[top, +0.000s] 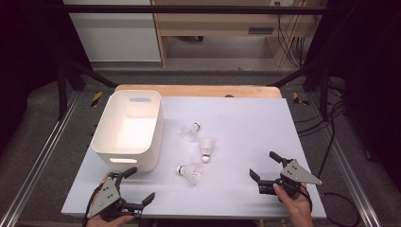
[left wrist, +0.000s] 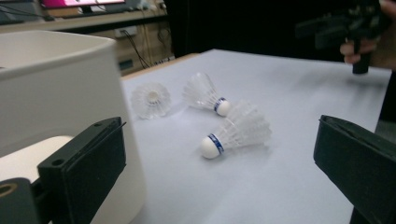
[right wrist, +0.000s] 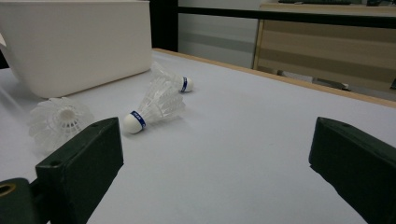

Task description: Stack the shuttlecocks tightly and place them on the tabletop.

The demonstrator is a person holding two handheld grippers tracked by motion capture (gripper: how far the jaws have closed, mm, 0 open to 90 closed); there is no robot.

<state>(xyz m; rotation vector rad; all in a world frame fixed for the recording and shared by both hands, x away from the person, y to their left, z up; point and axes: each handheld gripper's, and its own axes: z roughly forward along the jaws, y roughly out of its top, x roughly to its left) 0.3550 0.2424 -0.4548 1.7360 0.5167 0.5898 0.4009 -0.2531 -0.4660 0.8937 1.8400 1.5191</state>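
shuttlecocks are the job in front of me, three of them loose on the pale tabletop (top: 246,118), and both my tools sit idle at the near edge. starting at the left: my left hand-held gripper (top: 128,187) rests just beside the near corner of the white bin (top: 106,137), jaws wide apart and gripping nothing. the bin looks empty from above.

moving right, the nearest shuttlecock (top: 190,173) lies on its side, cork pointing toward the bin. beyond it the middle shuttlecock (top: 206,149) has its cork toward me, and the far shuttlecock (top: 191,131) lies near the bin's long wall. all three are apart from each other and from the bin.

at the right, my right hand-held gripper (top: 265,167) is also spread open and empty, well apart from the birdies.

i judge these to be nearly weightless, with thin skirts that would crush or splay under a hard squeeze. the cork, by the blue band, is the firm part, so i'd close there, gently, since something this light could skitter away if nudged.
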